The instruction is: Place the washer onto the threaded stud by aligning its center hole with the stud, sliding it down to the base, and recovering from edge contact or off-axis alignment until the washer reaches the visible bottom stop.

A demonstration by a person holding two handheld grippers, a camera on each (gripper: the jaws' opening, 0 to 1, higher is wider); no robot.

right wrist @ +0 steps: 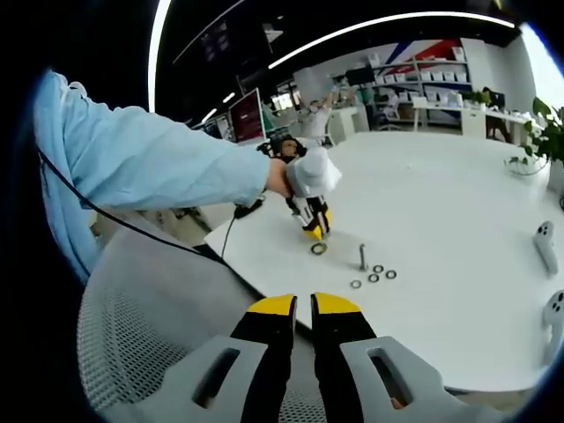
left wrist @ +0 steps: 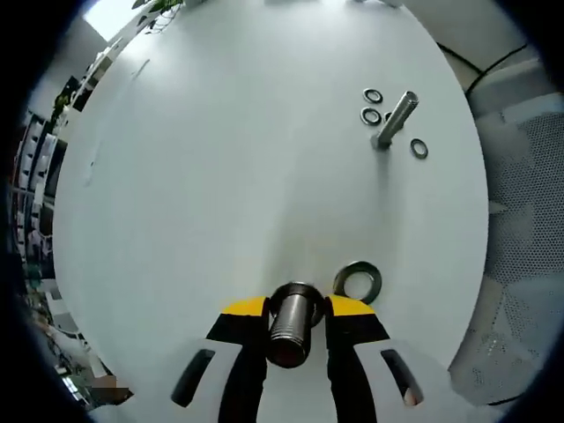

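My left gripper (left wrist: 297, 310) is shut on a short threaded stud (left wrist: 294, 322), its yellow-tipped jaws on either side of it, low over the white table (left wrist: 220, 176). A large steel washer (left wrist: 357, 282) lies flat on the table just right of that stud, apart from it. Farther off stands a second stud (left wrist: 394, 118) with small washers (left wrist: 372, 115) around its foot. In the right gripper view a gloved hand holds the left gripper (right wrist: 313, 218) down at the table, with the large washer (right wrist: 318, 248) beside it and the far stud (right wrist: 362, 256) beyond. My right gripper (right wrist: 304, 307) is shut on nothing, off the table.
A grey mesh chair (right wrist: 132, 335) lies under my right gripper, at the table's near edge. A light blue sleeve (right wrist: 150, 159) reaches in from the left. Two white controllers (right wrist: 545, 240) and a plant (right wrist: 542, 132) sit at the table's right side.
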